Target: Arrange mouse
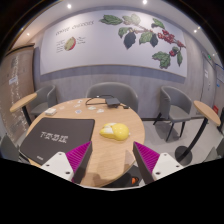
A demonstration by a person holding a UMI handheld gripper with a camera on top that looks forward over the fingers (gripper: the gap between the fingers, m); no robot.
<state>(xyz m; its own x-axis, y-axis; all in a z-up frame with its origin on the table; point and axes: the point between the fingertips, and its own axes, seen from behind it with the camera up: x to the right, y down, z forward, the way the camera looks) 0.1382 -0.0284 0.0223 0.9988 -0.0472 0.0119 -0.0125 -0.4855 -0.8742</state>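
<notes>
I have the gripper (112, 160) held wide open above the near edge of the round wooden table (100, 112), its magenta pads (148, 157) well apart and nothing between them. The yellow mouse (118, 131) sits near the table's middle, just ahead of my fingers and beside the right edge of the dark mouse mat (55, 134). Grey chairs (112, 94) ring the far edge, under a wall mural (150, 38) of leaves and berries.
</notes>
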